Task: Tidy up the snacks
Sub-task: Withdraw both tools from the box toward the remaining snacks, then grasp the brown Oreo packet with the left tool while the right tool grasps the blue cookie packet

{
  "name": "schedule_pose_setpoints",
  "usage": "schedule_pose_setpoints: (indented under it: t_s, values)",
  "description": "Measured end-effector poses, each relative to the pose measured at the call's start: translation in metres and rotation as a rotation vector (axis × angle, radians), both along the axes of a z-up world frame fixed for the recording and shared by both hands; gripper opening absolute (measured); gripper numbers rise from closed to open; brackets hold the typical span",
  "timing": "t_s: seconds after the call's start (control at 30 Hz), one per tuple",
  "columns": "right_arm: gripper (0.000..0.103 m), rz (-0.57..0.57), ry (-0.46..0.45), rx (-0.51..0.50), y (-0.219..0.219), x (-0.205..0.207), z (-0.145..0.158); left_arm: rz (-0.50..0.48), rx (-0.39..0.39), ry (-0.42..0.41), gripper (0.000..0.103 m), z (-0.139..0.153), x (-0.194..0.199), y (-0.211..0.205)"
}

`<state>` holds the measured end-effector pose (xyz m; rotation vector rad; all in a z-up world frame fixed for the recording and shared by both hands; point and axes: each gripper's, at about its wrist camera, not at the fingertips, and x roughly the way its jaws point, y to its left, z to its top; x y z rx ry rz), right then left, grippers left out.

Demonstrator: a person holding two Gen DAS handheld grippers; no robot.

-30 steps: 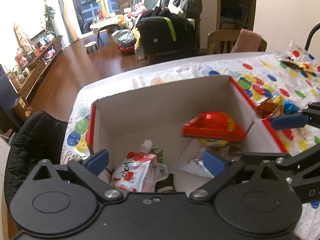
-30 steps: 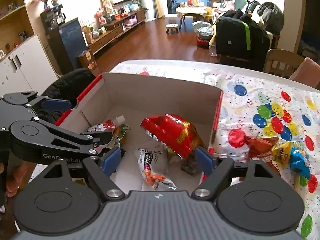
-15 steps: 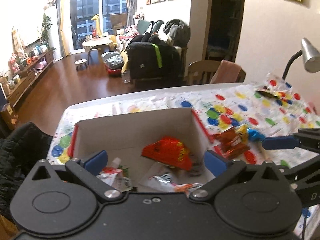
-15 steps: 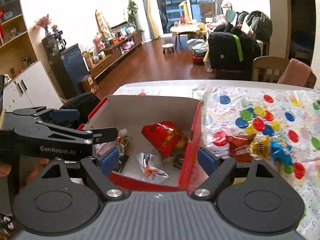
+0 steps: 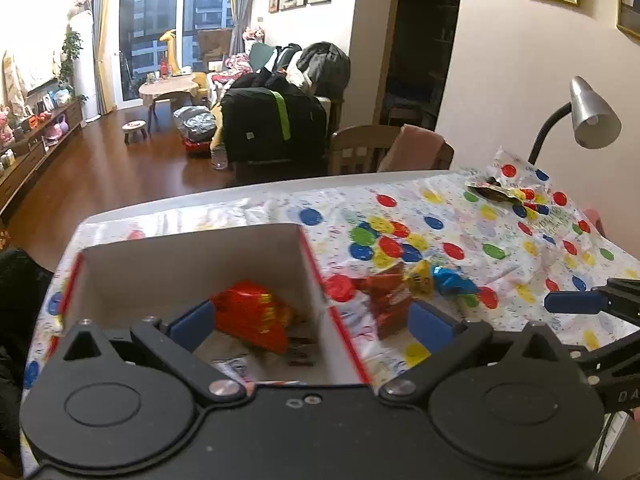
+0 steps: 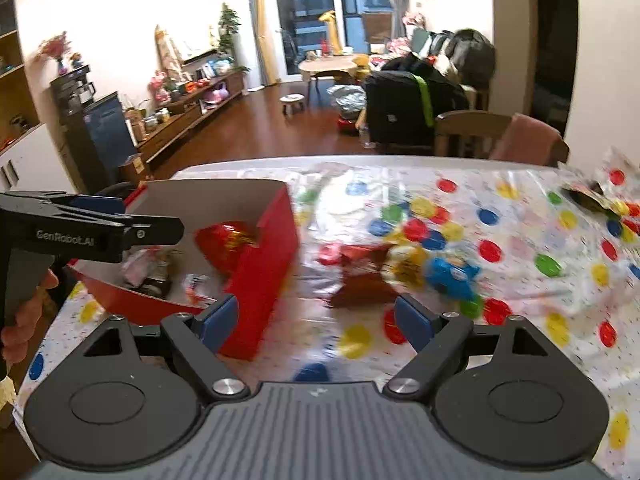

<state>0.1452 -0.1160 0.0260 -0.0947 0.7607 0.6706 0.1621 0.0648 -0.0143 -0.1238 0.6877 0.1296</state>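
Table (image 5: 168, 210) under dotted cloth (image 5: 460, 232): red box (image 6: 264, 264), loose snack packets (image 5: 404, 288).

"GenRobot.AI" in pale letters along the black side of the left claw (image 6: 120, 216)

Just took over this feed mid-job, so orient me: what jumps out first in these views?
A red box with white inner walls sits at the table's left end, a shiny red snack bag lying inside it. Just right of it, on the polka-dot tablecloth, lies a loose cluster of red, yellow and blue snack packets. Both the left gripper and the right gripper are open, empty.
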Motion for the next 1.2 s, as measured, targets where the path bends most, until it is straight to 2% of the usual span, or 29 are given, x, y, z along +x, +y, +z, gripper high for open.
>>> schedule_pose_setpoints:
  t_s: [0.2,0.47,0.7,0.83,0.93,1.17,1.2]
  values:
    - [0.086,-0.037,-0.002,-0.027,-0.032,0.031,-0.012,-0.009,0.010,0.026,0.103,-0.011,0.029,-0.037]
    - [0.086,-0.066,0.031,-0.062,-0.064,0.092,-0.034,0.013,0.014,0.075,0.103,-0.033,0.073,-0.074]
    - [0.086,-0.130,0.102,-0.028,-0.077,0.144,-0.055,0.089,0.044,0.124,0.103,-0.052,0.109,-0.092]
    - [0.086,-0.170,0.174,0.000,-0.080,0.173,-0.068,0.103,0.047,0.147,0.102,-0.061,0.128,-0.097]
    - [0.086,-0.197,0.218,0.008,-0.078,0.190,-0.078,0.117,0.047,0.172,0.098,-0.069,0.142,-0.100]
    - [0.085,-0.201,0.289,-0.004,-0.060,0.213,-0.103,0.141,-0.022,0.241,0.087,-0.092,0.165,-0.093]
    - [0.081,-0.201,0.298,-0.005,-0.057,0.216,-0.107,0.145,-0.024,0.252,0.086,-0.095,0.167,-0.092]
